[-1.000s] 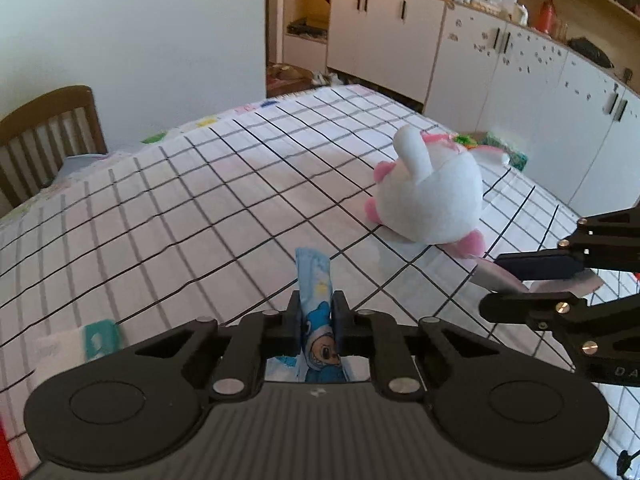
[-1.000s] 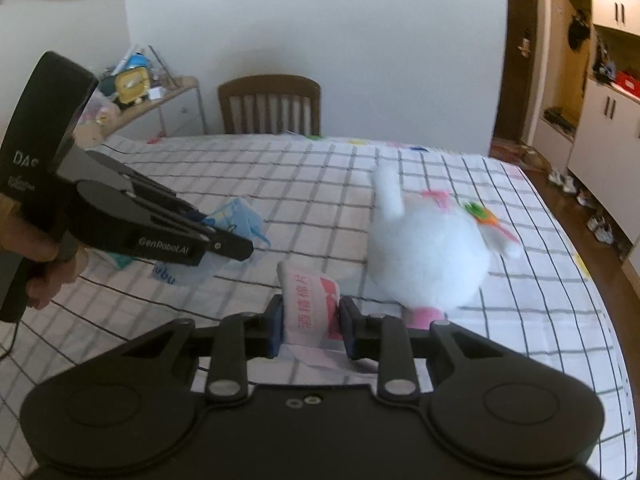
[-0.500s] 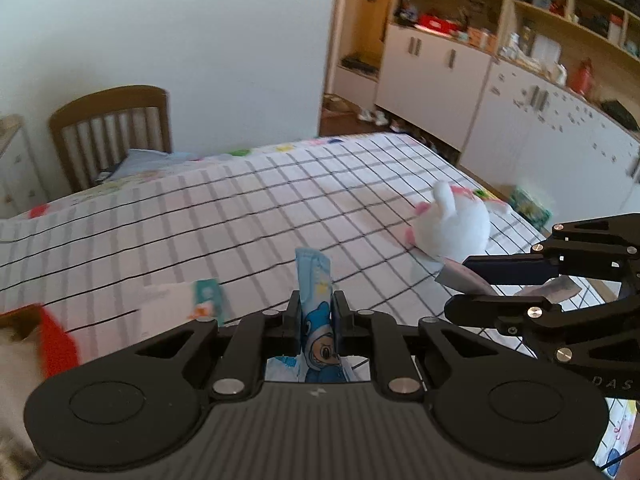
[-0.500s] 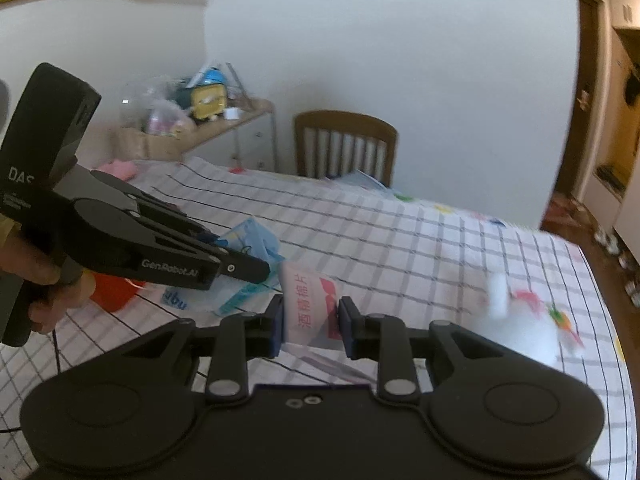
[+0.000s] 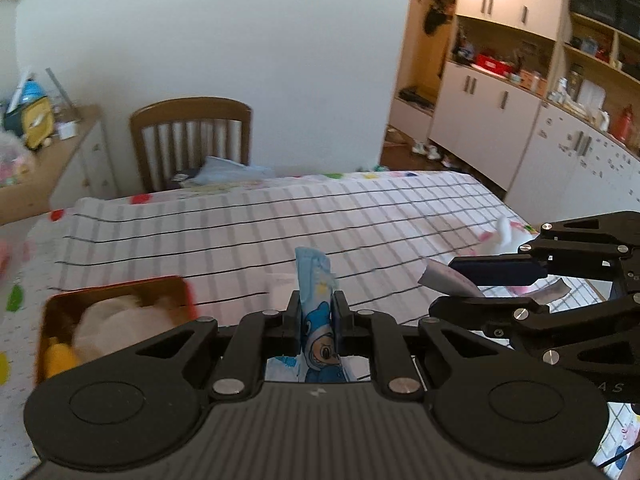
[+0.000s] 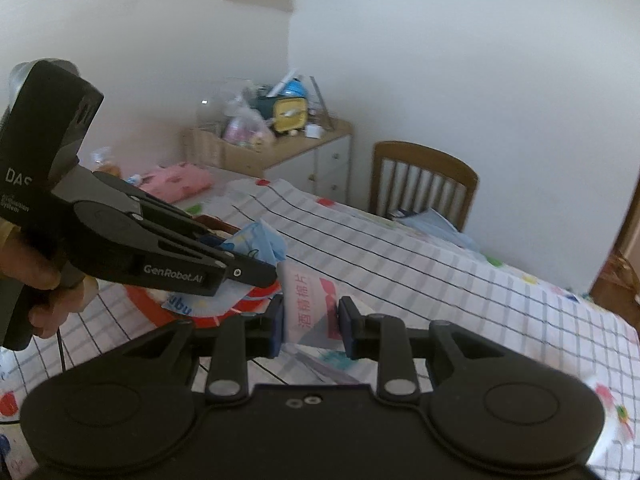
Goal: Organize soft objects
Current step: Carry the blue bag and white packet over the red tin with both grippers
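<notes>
The left gripper (image 5: 316, 312) is clenching a blue cartoon packet (image 5: 316, 280) just right of the red tin (image 5: 116, 292), which is already holding a plush; the right gripper (image 6: 312, 320) is grasping a white wipe sachet (image 6: 308, 304) beside it; both still undelivered

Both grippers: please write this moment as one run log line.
left gripper: shut on blue cartoon packet | right gripper: shut on white packet | red box: holds plush, on table
</notes>
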{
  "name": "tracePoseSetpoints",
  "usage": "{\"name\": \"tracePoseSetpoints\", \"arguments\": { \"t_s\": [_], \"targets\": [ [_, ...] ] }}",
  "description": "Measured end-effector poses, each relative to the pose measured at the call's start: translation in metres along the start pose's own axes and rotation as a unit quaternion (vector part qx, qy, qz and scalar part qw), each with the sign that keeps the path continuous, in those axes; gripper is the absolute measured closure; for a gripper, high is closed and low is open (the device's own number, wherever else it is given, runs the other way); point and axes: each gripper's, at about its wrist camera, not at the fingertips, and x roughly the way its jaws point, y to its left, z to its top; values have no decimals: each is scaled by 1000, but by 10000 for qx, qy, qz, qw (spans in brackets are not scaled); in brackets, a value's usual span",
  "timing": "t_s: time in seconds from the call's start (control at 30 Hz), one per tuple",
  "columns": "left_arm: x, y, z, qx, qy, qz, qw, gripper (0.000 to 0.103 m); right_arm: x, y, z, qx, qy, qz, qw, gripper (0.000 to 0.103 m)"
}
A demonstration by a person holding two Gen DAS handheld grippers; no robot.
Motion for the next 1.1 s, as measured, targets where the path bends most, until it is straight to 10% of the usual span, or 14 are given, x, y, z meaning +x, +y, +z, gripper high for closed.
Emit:
{"name": "tracePoseSetpoints", "arguments": {
  "t_s": [0.47,1.1],
  "targets": [
    [-28,94,-17,-304,53,618,9976,89,58,69,39,-108,91,360,9993,76],
    [25,183,-35,-760,598,809,9920,89,188,109,34,-177,839,-211,9961,76]
  ]
}}
